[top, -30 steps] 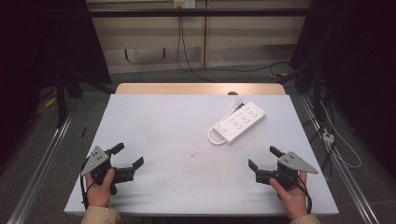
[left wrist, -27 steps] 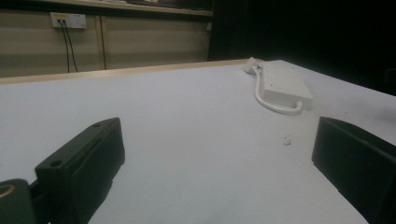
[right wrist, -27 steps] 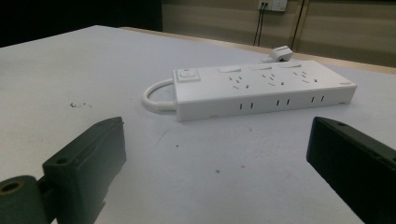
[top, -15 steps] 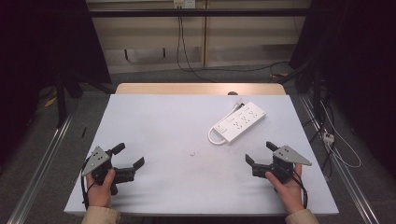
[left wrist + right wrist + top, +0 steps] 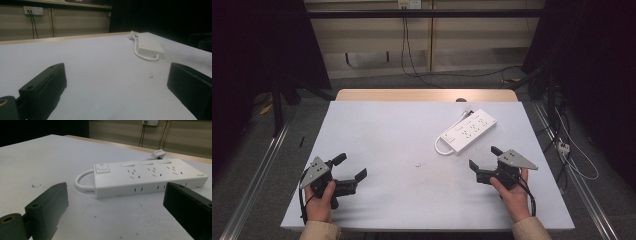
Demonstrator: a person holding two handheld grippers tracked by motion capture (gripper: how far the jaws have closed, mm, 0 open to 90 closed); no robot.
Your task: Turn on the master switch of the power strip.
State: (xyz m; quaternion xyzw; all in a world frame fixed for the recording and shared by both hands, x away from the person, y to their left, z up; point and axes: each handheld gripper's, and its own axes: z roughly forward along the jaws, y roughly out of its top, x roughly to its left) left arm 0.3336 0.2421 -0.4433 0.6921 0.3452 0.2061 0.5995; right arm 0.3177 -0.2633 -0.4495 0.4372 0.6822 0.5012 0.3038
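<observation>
Pointing at the white power strip [image 5: 468, 131], the right gripper [image 5: 486, 159] sits near it with jaws wide apart, ready to grab. That strip lies flat on the table [image 5: 402, 125]. Farther away, the left gripper [image 5: 349, 167] waits, jaws apart too.

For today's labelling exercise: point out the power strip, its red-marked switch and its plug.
power strip [image 5: 469, 129], high view, middle of its top face
switch [image 5: 102, 168], right gripper view, centre of the rocker
plug [image 5: 159, 153], right gripper view, on its white body

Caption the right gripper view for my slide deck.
Open right tool faces a white power strip lying on the table.
</observation>
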